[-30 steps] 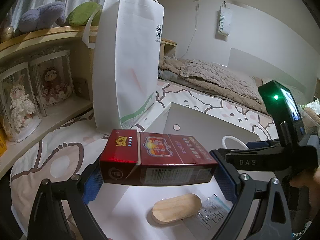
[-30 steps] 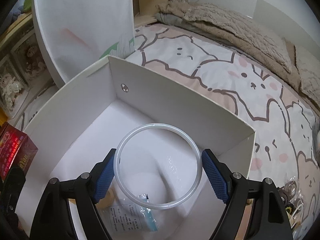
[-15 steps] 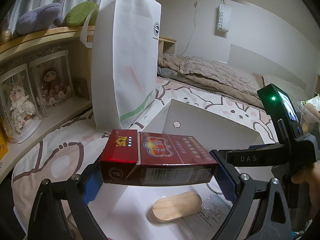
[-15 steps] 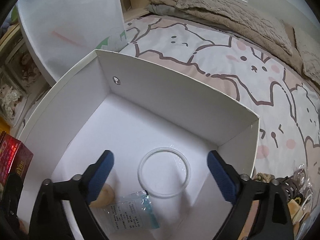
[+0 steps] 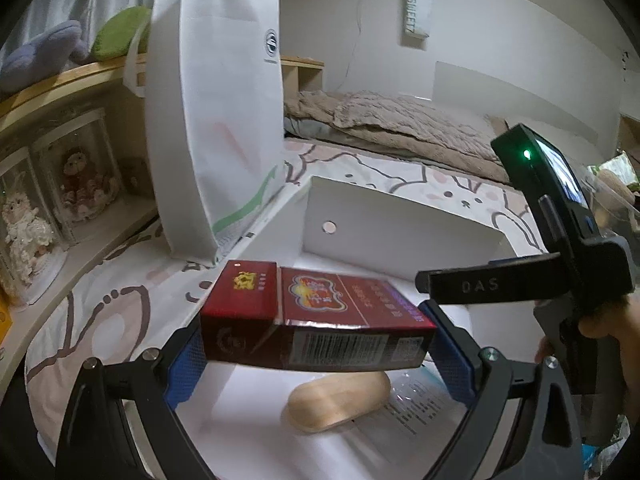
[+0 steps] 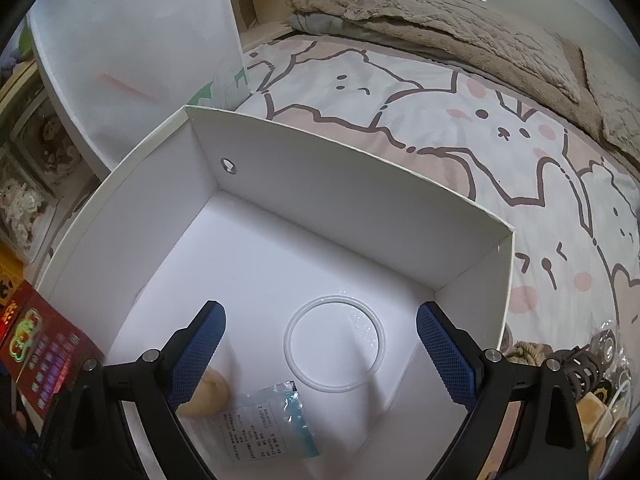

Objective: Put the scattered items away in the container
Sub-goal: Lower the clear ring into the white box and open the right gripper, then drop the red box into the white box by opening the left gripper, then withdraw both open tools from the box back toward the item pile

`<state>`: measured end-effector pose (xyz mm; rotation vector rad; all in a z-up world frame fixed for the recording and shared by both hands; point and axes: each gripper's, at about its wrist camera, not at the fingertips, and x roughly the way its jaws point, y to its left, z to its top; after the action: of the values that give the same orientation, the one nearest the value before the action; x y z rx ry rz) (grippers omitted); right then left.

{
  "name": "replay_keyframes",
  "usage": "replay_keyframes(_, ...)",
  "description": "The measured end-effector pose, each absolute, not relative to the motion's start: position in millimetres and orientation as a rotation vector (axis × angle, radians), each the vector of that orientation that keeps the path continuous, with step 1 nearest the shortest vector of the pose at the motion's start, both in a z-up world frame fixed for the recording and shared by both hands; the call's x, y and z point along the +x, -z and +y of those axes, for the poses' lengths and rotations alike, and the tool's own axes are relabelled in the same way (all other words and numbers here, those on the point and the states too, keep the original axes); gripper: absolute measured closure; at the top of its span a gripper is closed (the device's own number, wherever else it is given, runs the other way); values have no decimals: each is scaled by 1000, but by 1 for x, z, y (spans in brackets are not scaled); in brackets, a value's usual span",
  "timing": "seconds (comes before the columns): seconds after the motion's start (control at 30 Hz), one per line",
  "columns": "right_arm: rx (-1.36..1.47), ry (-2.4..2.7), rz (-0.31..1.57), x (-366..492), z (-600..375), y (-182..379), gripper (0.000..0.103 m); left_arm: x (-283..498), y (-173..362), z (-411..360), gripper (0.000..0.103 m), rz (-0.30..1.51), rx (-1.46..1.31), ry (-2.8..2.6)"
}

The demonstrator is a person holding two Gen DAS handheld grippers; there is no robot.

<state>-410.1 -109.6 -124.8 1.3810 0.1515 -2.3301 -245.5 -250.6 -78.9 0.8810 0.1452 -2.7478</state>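
My left gripper [image 5: 316, 354] is shut on a red cigarette box [image 5: 320, 318] and holds it level above the near left part of the open white box [image 5: 400, 232]. The red box also shows at the left edge of the right wrist view [image 6: 40, 344]. My right gripper [image 6: 320, 356] is open and empty above the white box [image 6: 360, 204]. On the box floor lie a white ring [image 6: 335, 343], a clear sachet with print [image 6: 264, 420] and an oval wooden piece [image 5: 340, 400], which the right wrist view shows partly behind my left finger [image 6: 204, 392].
A tall white tote bag [image 5: 216, 120] stands just beyond the box's left corner. A shelf with boxed dolls [image 5: 48, 192] runs along the left. A beige blanket [image 6: 460, 20] lies at the back. Several loose items [image 6: 592, 368] lie right of the box on the cartoon bedsheet [image 6: 440, 100].
My right gripper has opened and let go of the white ring, which dropped onto the box floor, and the gripper has risen. My left gripper still holds the red box.
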Motion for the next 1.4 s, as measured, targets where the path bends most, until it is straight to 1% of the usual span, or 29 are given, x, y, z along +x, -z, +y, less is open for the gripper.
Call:
replay_keyframes(0.33,1389,2335,158,-411,-110,124,7,-245,78,-255,2,221,892,2751)
replay_keyframes(1.3,1386,2322,184,-409,-110,126,7,-245,76,-254,2,226,884,2750)
replay_keyframes(1.4,1369,2325,164,-406,-107,122,7,-244,75,-255,2,230,879,2749)
